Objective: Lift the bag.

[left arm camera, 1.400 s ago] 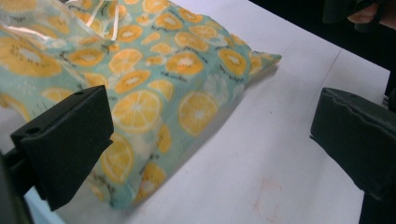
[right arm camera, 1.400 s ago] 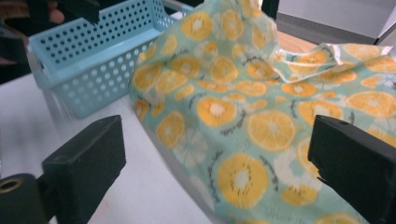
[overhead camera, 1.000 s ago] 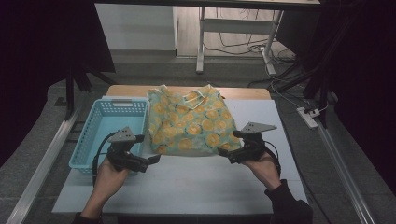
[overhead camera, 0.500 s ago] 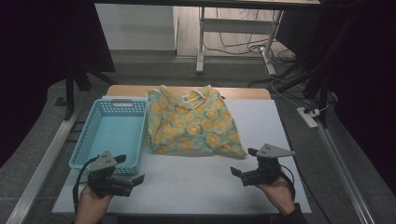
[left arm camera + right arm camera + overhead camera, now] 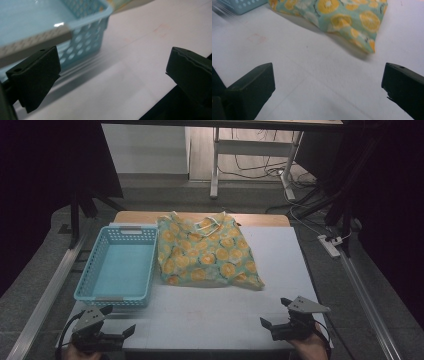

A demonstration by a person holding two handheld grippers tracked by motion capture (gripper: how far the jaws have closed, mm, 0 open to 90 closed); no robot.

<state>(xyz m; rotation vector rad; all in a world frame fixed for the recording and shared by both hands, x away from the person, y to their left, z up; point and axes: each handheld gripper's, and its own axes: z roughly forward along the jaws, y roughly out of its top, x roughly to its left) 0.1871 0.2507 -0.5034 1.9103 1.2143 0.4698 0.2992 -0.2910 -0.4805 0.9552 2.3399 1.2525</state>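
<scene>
Orange-print cloth (image 5: 207, 251) lies flat mid-counter, beside the blue basket (image 5: 120, 265). Left tongs (image 5: 116, 324) and right tongs (image 5: 272, 314) gape empty at the near edge. We'd pinch both near corners evenly, low.

Garment (image 5: 207, 252): soft printed cloth, matt. Basket (image 5: 120, 266): perforated blue plastic, slightly glossy. Tabletop (image 5: 210, 315): smooth matt white, wood edge.

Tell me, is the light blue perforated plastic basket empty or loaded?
Empty. The light blue perforated plastic basket shows a bare floor in the high view; the orange-slice patterned teal garment lies beside it on the white table.
</scene>
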